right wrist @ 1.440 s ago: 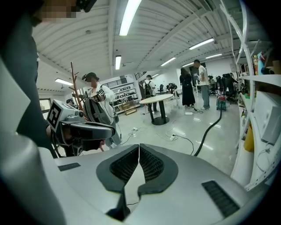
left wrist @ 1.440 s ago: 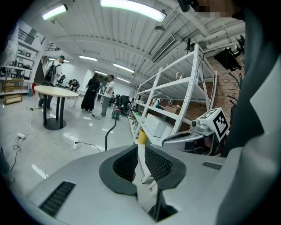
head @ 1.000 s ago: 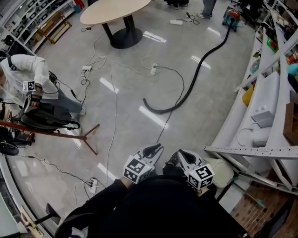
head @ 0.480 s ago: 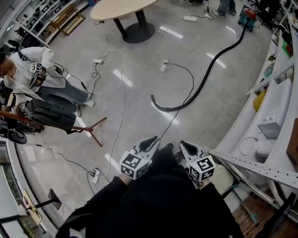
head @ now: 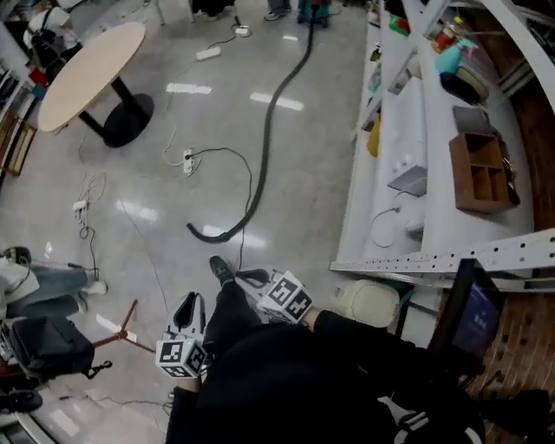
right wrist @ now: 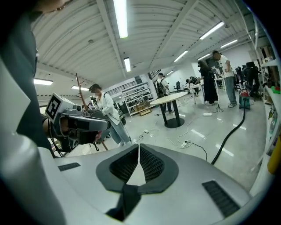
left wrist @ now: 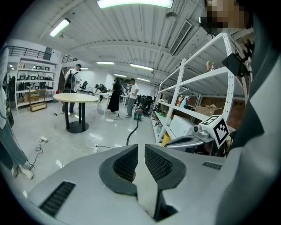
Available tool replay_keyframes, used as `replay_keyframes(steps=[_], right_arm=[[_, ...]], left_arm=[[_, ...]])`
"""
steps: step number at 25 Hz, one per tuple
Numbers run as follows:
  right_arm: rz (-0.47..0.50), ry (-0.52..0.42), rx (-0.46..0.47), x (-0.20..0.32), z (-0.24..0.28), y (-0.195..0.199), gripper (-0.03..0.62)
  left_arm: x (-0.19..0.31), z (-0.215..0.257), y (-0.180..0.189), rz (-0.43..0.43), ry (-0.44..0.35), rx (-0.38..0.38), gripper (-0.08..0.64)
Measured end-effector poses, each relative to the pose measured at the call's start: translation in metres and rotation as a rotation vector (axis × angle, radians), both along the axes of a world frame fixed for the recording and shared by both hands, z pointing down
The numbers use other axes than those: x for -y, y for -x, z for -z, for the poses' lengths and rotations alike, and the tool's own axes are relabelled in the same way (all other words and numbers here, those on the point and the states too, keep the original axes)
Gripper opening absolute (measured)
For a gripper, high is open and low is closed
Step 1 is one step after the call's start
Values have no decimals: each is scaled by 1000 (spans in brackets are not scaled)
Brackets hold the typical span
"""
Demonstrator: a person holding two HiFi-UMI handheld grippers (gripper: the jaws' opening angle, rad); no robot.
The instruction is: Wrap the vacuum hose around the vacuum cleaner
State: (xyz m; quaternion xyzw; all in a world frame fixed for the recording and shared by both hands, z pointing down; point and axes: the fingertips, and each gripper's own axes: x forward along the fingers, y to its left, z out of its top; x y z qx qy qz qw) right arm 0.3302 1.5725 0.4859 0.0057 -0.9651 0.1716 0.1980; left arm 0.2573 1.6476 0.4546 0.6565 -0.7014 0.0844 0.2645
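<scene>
Vacuum hose [head: 263, 130]: long, black, likely light and springy, trailing over the floor from the far vacuum cleaner [head: 314, 10]; best taken at its near free end; left gripper [head: 187, 303] and right gripper [head: 245, 276] closed, empty.

The black vacuum hose [head: 262, 147] lies unwound, curving across the floor from the far vacuum cleaner [head: 314, 10].

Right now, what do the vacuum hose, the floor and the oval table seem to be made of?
The vacuum hose is black and matte, likely flexible plastic or rubber, since it lies in loose curves. The floor is grey and glossy, maybe polished concrete or epoxy; it shows bright light reflections. The oval table has a pale wood-look top, probably laminate, on a black pedestal, likely metal.
</scene>
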Motion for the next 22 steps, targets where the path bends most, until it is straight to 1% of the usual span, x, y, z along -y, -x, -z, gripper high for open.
replay_keyframes(steps=[3, 6, 8, 11, 14, 17, 20, 22], right_arm=[[-7, -14, -56, 17, -5, 8, 17], [-25, -24, -87, 28, -2, 35, 17], [-46, -31, -100, 37, 3, 62, 17], [-60, -25, -119, 42, 8, 114, 17], [-77, -8, -139, 53, 7, 158, 17], [-69, 1, -155, 61, 7, 186, 17], [-60, 3, -193, 67, 1, 210, 17], [-51, 10, -211, 67, -2, 223, 17]], left_arm=[[25, -4, 7, -34, -12, -44, 64], [40, 2, 35, -69, -29, -61, 64], [50, 9, 62, -84, -52, -69, 64], [57, 18, 119, -93, -77, -74, 64], [71, 11, 168, -131, -56, -80, 64], [82, 2, 202, -165, -40, -76, 64], [87, -5, 238, -179, -29, -63, 64], [86, -10, 255, -176, -16, -70, 64]])
